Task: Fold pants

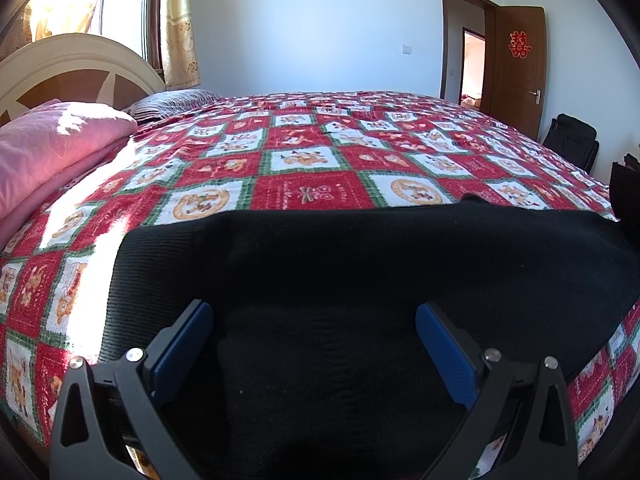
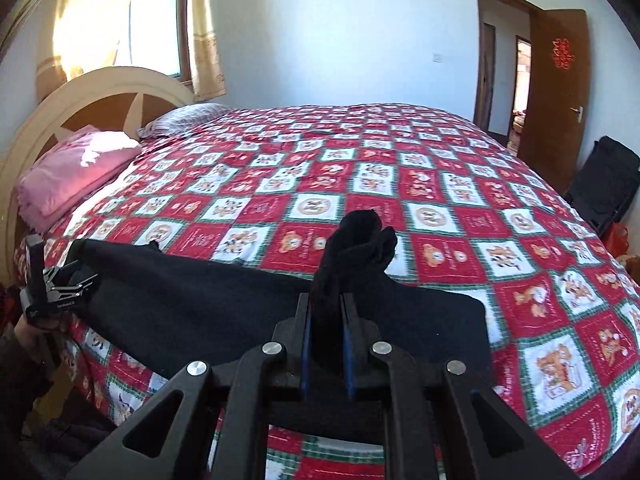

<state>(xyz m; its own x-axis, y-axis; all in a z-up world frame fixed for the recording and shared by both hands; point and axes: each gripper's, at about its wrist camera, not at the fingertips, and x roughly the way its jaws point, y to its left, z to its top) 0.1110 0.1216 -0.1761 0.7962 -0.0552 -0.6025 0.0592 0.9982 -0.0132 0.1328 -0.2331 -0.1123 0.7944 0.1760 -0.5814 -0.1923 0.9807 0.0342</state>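
Note:
Black knit pants (image 1: 360,264) lie flat along the near edge of the bed; they also show in the right wrist view (image 2: 192,304). My left gripper (image 1: 314,320) is open, its blue pads (image 1: 188,344) spread just above the left end of the pants. It shows from the side at the far left of the right wrist view (image 2: 60,284). My right gripper (image 2: 326,308) is shut on a bunched end of the pants (image 2: 356,240), which sticks up beyond the fingertips above the flat part.
A red, white and green checked bedspread (image 2: 400,184) covers the bed. A folded pink quilt (image 2: 76,176) and a striped pillow (image 2: 188,116) lie by the headboard (image 2: 100,92). A black folding chair (image 2: 604,180) stands by the open door (image 2: 556,92).

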